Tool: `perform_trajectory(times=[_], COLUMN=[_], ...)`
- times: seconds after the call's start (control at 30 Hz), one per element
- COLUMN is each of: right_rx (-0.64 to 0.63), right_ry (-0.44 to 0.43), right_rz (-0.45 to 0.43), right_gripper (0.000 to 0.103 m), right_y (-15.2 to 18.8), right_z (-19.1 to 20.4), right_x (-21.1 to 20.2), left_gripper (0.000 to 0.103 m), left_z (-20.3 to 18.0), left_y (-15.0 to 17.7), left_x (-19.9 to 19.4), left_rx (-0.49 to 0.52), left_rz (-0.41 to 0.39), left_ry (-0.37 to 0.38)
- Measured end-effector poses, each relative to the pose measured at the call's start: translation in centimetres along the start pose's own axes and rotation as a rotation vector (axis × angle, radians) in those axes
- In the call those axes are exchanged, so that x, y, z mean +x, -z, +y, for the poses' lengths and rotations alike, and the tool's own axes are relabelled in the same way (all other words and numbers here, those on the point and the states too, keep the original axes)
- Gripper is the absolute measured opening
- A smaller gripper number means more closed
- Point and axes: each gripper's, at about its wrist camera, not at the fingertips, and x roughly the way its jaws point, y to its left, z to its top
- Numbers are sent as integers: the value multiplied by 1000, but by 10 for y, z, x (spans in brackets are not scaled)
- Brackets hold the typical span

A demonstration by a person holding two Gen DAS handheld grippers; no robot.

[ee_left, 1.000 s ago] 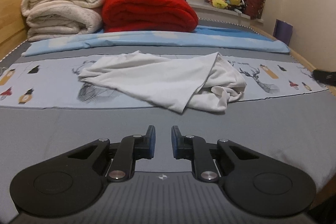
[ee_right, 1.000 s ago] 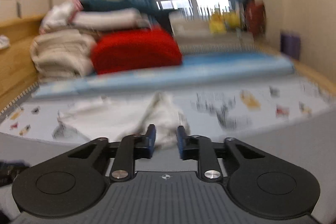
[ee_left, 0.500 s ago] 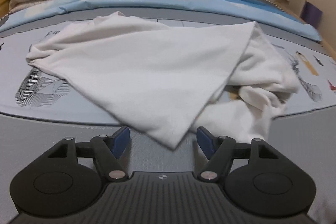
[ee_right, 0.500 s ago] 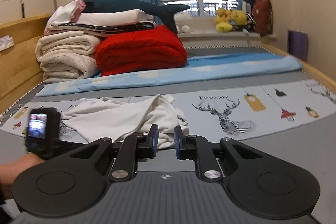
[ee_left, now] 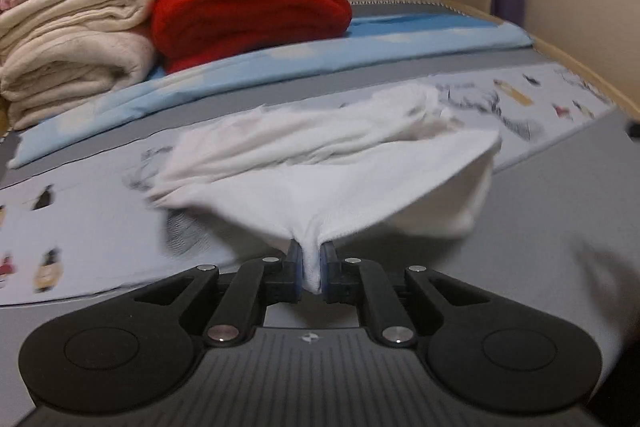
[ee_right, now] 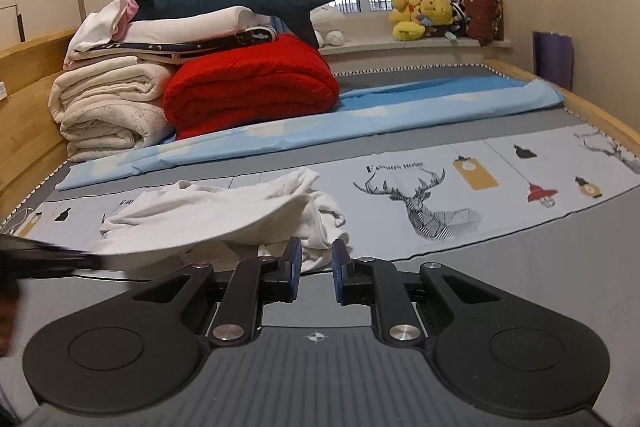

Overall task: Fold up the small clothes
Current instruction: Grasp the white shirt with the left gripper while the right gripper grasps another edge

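Observation:
A crumpled white garment (ee_left: 340, 163) lies on the bed's printed sheet. My left gripper (ee_left: 311, 267) is shut on the garment's near corner and holds it lifted off the bed, the cloth stretching back from the jaws. In the right wrist view the same garment (ee_right: 224, 215) lies ahead and to the left, its near edge raised toward the left gripper (ee_right: 44, 257), which shows blurred at the left edge. My right gripper (ee_right: 316, 267) hovers just in front of the garment with a narrow gap between its jaws and nothing between them.
A red blanket (ee_right: 252, 87) and stacked cream blankets (ee_right: 108, 103) with a plush shark (ee_right: 224, 1) stand at the back left. A light blue sheet (ee_right: 320, 123) runs across behind the garment. Wooden bed rails (ee_right: 592, 111) edge the right side; plush toys (ee_right: 420, 15) sit on the sill.
My left gripper has shut on the garment's near corner and lifted it, pulling the cloth toward me. My right gripper's jaws have parted slightly and it sits a little closer to the garment.

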Motion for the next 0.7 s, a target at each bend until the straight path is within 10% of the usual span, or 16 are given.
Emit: perform_trajectory(times=[0.3,0.5,0.7], right_rx=[-18,-43,-12], right_ry=[2,-37,20], right_rz=[121,254,356], right_gripper=[17,33,50], right_y=[11,17,26], right_z=[30,53,53], right_x=[31,87,160], left_gripper=[10,35,47], left_z=[84,123,150], left_y=[97,91,89], left_x=[-26,-29,17], left_rx=[17,-210,-457], left_rz=[217,152,291], left_ry=[108,235,178])
